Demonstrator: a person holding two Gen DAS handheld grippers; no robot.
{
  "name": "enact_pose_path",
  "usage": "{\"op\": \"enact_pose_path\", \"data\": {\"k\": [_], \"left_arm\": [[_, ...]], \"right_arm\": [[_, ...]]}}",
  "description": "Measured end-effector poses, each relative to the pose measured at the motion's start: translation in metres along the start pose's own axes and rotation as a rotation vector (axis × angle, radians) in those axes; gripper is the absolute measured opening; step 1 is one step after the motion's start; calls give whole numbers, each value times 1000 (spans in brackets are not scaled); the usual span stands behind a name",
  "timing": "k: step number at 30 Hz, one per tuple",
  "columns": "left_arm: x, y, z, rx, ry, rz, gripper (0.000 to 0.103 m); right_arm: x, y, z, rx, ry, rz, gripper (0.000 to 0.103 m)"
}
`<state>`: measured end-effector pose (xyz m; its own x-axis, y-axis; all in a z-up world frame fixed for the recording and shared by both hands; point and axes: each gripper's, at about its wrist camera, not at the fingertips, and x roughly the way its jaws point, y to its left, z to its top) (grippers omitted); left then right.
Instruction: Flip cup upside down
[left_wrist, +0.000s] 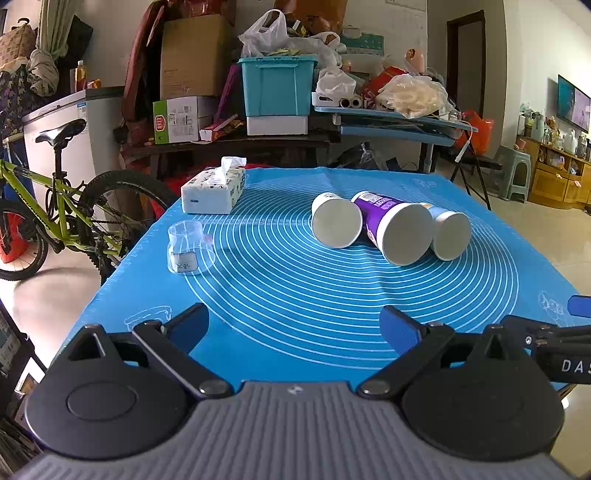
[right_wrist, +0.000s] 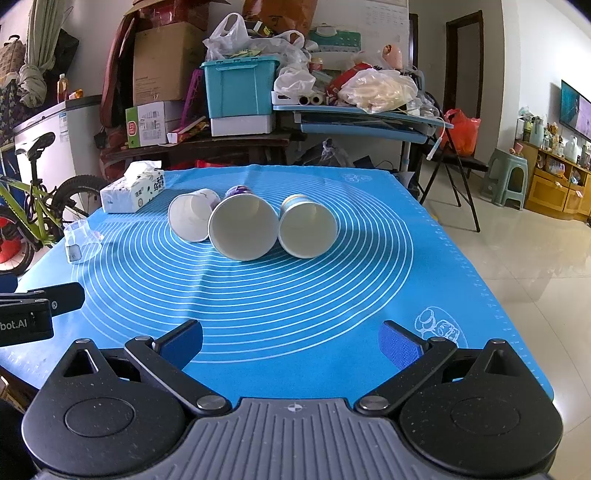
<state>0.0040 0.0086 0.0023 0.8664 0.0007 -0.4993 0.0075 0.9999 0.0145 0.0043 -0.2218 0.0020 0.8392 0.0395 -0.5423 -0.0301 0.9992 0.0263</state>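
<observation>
While both grippers hover wide open and empty over the near mat (right_wrist: 369, 236), three cups lie on their sides ahead: white cup (right_wrist: 192, 218), purple cup (right_wrist: 242, 227) and blue cup (right_wrist: 308, 225), touching in a row, mouths facing the right gripper (right_wrist: 291, 343). The left gripper (left_wrist: 293, 326) sees them ahead, slightly right.

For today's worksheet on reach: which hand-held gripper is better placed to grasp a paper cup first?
Probably right: the open right hand-held gripper faces the lying paper cups' open mouths squarely; from the left hand-held gripper they sit off-centre.
</observation>
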Motion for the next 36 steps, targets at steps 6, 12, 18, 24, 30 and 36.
{"op": "enact_pose_path", "data": {"k": [6,12,18,24,30,36], "left_arm": [[-1,-1,-1,4,-3,-4,98],[-1,-1,0,5,-2,-5,98],[-1,-1,0,5,-2,-5,98],[-1,-1,-1,5,-2,-5,98],[-2,-1,0,6,-3,-3,98],[-1,0,0,1,-2,-3,98]], "right_arm": [[0,2,0,-4,1,-6,103],[0,4,0,-12,1,-7,103],[0,5,1,-21,-1,-4,103],[0,5,1,-22,-1,-5,103],[0,5,2,-25,-2,-5,103],[0,5,2,-24,-2,-4,103]]}}
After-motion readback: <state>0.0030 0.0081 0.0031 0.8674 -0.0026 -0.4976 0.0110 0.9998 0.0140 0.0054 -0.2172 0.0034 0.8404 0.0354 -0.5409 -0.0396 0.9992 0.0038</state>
